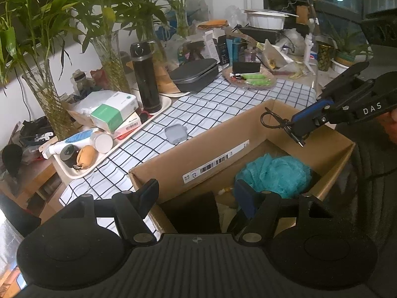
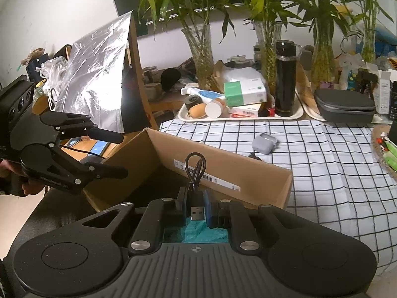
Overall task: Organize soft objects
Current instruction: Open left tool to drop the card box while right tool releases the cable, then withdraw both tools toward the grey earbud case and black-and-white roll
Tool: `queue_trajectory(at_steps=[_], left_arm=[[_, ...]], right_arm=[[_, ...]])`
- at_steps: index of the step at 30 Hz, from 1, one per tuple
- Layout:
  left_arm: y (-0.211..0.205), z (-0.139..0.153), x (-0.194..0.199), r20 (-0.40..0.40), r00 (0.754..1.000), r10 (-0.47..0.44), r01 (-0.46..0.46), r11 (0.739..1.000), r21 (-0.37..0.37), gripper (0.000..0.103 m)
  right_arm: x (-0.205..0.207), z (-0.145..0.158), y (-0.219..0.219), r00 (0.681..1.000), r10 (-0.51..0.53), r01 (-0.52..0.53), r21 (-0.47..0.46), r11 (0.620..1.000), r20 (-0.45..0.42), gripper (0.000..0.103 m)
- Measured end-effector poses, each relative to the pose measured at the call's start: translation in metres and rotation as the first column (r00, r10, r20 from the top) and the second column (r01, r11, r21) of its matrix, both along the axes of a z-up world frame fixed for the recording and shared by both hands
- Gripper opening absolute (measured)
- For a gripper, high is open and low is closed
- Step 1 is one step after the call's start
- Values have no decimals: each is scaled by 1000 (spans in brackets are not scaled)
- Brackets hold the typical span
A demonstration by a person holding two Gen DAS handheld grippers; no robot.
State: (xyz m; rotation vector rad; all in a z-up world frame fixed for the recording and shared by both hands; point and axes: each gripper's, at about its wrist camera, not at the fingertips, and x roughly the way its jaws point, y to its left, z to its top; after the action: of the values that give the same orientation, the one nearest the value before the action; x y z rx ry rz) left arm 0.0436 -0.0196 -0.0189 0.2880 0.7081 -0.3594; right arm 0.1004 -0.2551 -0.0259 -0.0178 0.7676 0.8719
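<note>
Right tongs clamped tight on a short black USB cable, looped end sticking up, hovering over the open cardboard box on the checkered desk. Left tongs spread wide with nothing between them, poised above the box's near edge. Teal mesh cloth already bunched inside the box. Grey earbud case parked just beside the box on the cloth.

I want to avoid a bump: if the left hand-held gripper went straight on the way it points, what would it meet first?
Probably the open brown cardboard box: the left hand-held gripper, jaws open and empty, points down into it, toward its inner far wall or floor. Depth is unclear.
</note>
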Motion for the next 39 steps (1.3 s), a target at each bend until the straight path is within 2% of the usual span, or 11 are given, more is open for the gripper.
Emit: queue_trajectory(at_steps=[7,10,11,12,13,14,15,20,34,39], left_arm=[[2,-1,-1,-6,1000,3,-3,1000,8,67],[3,-1,-1,-7,1000,8,-8,1000,7,67],[5,0,-1,-7,1000,9,-9,1000,5,67],[6,0,-1,-8,1000,11,-11,1000,2,67],[6,0,-1,-8,1000,13,-13,1000,-1,67],[7,1,-1,-8,1000,15,-15,1000,-4,67],[8,1,-1,-7,1000,16,-16,1000,-5,67],[9,1,1,-7,1000,23,-23,1000,-7,67],[9,5,4,-5,1000,23,-23,999,-27,67],[11,9,9,-27,999,47,-49,996,-77,67]], right_arm=[[1,5,20,999,47,-47,2,999,3,16],[3,8,29,998,70,-70,5,998,3,24],[4,8,31,997,73,-73,6,997,9,41],[3,8,32,997,73,-74,7,997,17,63],[2,8,31,997,67,-67,9,998,26,74],[1,8,31,998,57,-58,10,998,36,89],[0,8,29,998,48,-49,13,999,43,96],[1,6,19,999,8,-8,10,1000,35,103],[5,1,-1,993,-109,112,-76,991,41,103],[7,0,2,987,-156,161,-140,977,45,103]])
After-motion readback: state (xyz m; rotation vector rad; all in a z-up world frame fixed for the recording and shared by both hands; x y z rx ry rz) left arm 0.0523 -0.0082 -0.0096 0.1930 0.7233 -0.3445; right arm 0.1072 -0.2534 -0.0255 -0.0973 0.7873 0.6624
